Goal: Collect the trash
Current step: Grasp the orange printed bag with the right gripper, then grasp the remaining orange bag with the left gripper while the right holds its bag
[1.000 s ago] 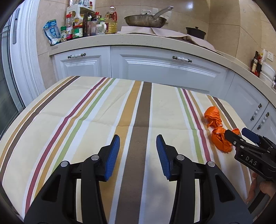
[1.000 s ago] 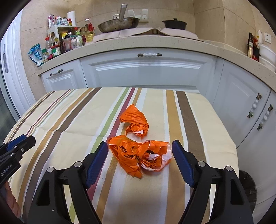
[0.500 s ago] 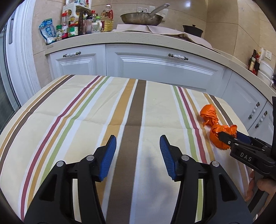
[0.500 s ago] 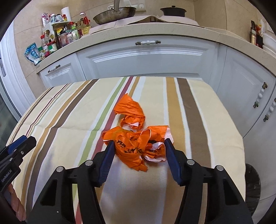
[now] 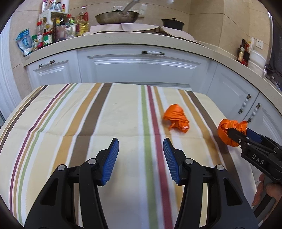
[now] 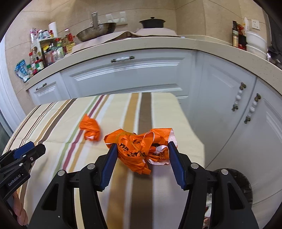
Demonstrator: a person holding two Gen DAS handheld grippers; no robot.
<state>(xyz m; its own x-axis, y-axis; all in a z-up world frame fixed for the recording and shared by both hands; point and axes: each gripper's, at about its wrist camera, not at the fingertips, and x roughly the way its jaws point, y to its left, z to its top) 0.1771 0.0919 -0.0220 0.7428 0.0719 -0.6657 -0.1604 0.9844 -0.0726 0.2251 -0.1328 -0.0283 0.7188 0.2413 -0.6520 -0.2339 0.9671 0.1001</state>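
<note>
My right gripper [image 6: 142,155] is shut on a crumpled orange plastic bag [image 6: 139,149] and holds it lifted above the striped tablecloth [image 6: 70,123]. The same bag [image 5: 230,130] shows in the left wrist view at the right gripper's tips [image 5: 234,133]. A second, smaller crumpled orange bag [image 5: 176,119] lies on the cloth; it also shows in the right wrist view [image 6: 90,129]. My left gripper [image 5: 140,158] is open and empty, low over the cloth, near and left of that small bag. It appears at the left edge of the right wrist view [image 6: 30,151].
White cabinets [image 5: 141,67] and a counter with a pan [image 5: 116,16], a black pot [image 5: 172,23] and bottles [image 5: 52,33] stand behind the table. A dark round bin [image 6: 234,185] sits on the floor off the table's right edge.
My right gripper closed on the larger orange bag and lifted it off the cloth toward the right edge. My left gripper shifted right, toward the small bag.
</note>
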